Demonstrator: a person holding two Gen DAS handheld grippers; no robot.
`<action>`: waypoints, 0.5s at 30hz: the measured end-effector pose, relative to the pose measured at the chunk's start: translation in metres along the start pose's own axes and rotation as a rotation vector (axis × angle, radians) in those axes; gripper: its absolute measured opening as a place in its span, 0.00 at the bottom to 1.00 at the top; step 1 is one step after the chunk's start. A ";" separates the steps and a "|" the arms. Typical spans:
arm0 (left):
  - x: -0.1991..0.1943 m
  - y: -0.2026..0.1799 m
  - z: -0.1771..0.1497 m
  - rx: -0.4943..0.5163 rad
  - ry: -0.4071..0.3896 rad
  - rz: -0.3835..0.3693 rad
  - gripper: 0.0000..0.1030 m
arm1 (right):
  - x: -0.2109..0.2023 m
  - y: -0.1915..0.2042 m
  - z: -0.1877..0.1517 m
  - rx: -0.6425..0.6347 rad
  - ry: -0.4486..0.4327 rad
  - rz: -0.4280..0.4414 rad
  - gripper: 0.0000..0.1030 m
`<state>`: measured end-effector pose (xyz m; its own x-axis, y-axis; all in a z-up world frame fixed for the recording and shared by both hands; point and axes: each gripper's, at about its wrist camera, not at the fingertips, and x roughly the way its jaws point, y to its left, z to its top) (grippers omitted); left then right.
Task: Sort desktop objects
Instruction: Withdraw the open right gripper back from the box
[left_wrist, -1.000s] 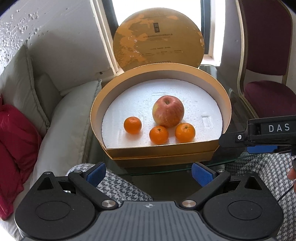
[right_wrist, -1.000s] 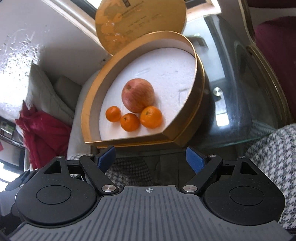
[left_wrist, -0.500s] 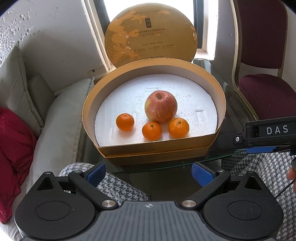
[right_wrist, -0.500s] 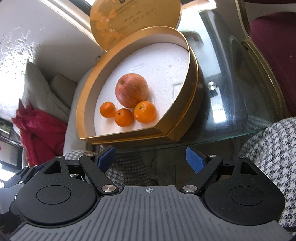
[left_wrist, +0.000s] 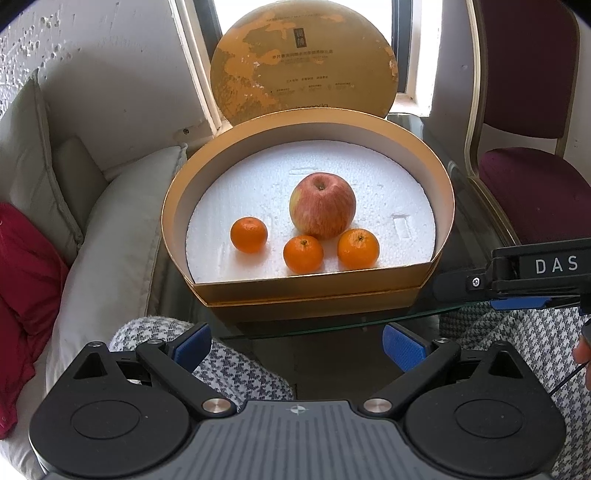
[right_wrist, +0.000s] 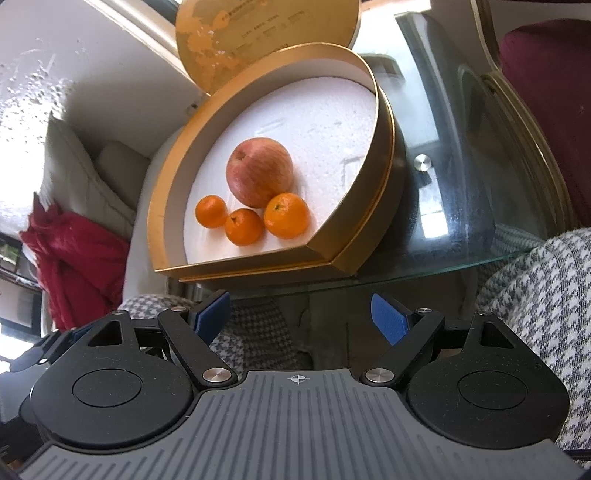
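While poised short of the half-round gold box (left_wrist: 310, 286), both jaws spread, gripping nothing; inside: red apple (left_wrist: 322, 211), three small oranges, possibly touching.

A red-yellow apple (left_wrist: 322, 206) stands stem-up on white foam (left_wrist: 258, 181) inside an open gold box (left_wrist: 314, 284). 3 small oranges (left_wrist: 248, 234) (left_wrist: 303, 254) (left_wrist: 358, 248) lie in a row before it; the middle and right ones touch the apple.
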<state>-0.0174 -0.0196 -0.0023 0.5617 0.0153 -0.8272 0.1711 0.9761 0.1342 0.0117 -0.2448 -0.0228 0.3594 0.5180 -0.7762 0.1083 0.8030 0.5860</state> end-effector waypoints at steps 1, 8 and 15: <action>0.000 0.000 0.000 -0.001 0.001 -0.001 0.98 | 0.000 0.000 0.000 0.000 0.000 -0.001 0.85; 0.003 0.000 -0.001 -0.004 0.011 0.000 0.98 | 0.003 -0.001 -0.001 0.005 0.008 -0.001 0.85; 0.005 -0.002 -0.001 0.003 0.019 0.005 0.98 | 0.005 -0.006 -0.001 0.017 0.013 0.003 0.85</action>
<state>-0.0161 -0.0212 -0.0070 0.5473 0.0239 -0.8366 0.1707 0.9754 0.1396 0.0115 -0.2465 -0.0305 0.3475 0.5244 -0.7774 0.1228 0.7964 0.5921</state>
